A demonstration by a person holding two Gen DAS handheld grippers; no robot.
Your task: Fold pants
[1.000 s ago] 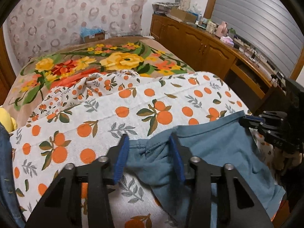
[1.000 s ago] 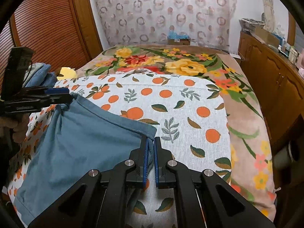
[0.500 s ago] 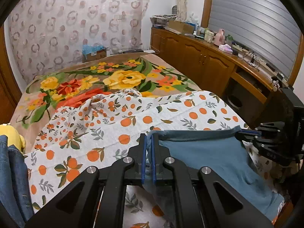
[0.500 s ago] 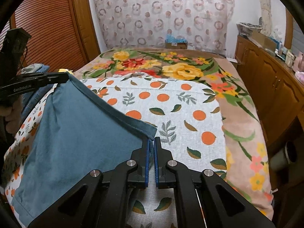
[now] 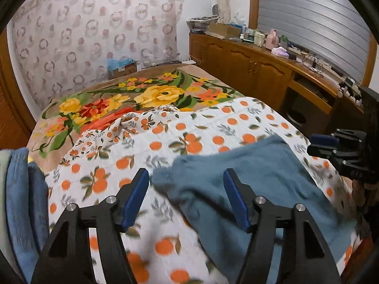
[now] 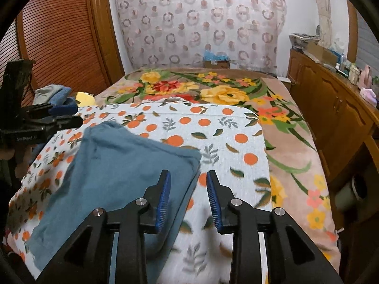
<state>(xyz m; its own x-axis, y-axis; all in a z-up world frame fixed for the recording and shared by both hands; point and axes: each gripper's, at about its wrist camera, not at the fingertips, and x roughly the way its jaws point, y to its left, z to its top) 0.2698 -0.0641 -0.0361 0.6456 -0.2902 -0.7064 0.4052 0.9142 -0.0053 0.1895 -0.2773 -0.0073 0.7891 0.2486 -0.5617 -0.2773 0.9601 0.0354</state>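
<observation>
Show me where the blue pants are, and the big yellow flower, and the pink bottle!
blue pants [image 6: 123, 165]: right wrist view, middle of the flat cloth.
big yellow flower [image 5: 161, 94]: left wrist view, centre of the bloom on the blanket.
pink bottle [image 5: 272, 39]: left wrist view, its body, on the wooden counter.

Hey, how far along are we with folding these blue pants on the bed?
Done: the blue pants lie on the orange-print sheet, apparently doubled over, top edge still rumpled. In hand: nothing; the left gripper and right gripper are both open above the cloth. Left: probably smoothing it and at least one more fold, then perhaps moving it to the clothes pile.
</observation>
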